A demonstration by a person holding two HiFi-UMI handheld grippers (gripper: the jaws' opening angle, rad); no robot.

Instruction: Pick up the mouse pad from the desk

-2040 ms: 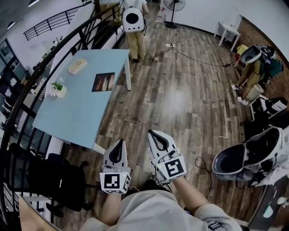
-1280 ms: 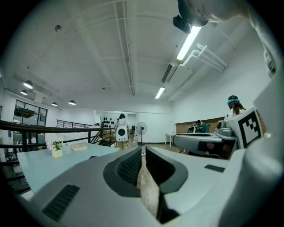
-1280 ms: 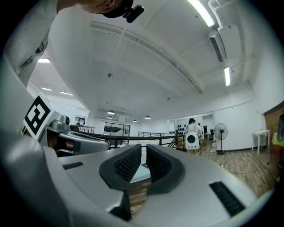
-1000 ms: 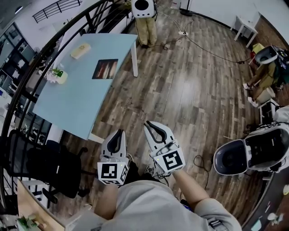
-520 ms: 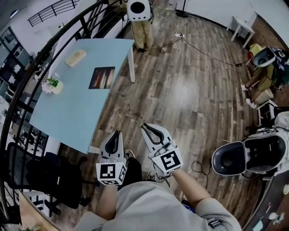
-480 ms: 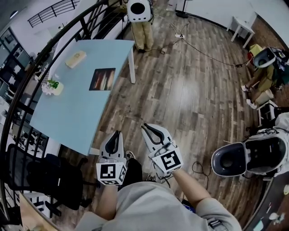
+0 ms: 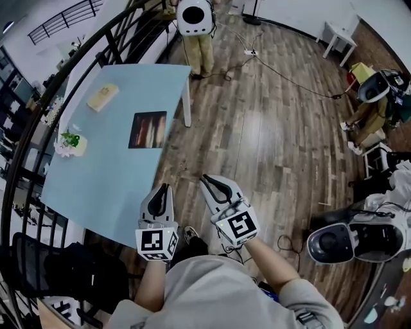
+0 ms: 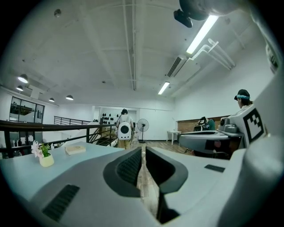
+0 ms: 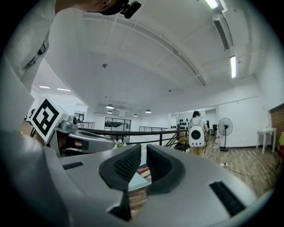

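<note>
The mouse pad (image 7: 148, 129), a dark rectangle with a brown and orange print, lies flat near the right edge of the light blue desk (image 7: 96, 180). Both grippers are held out in front of the person, over the wood floor, short of the desk's near corner. My left gripper (image 7: 160, 191) has its jaws drawn together with nothing between them. My right gripper (image 7: 212, 182) stands beside it, also shut and empty. In the left gripper view the left gripper (image 8: 143, 149) points level past the desk top (image 8: 22, 170). In the right gripper view a strip of the desk (image 9: 138, 182) shows below the right gripper (image 9: 143, 149).
On the desk stand a small flower pot (image 7: 67, 142) and a tan flat object (image 7: 103, 96). A black railing (image 7: 38, 103) runs behind it; a black chair (image 7: 58, 276) sits at its near end. A person with a white backpack (image 7: 194, 19) stands beyond the desk. A grey pod (image 7: 350, 238) lies right.
The desk and mouse pad have come nearer and lower in the head view as the person walks forward. Both grippers keep their pose and stay shut.
</note>
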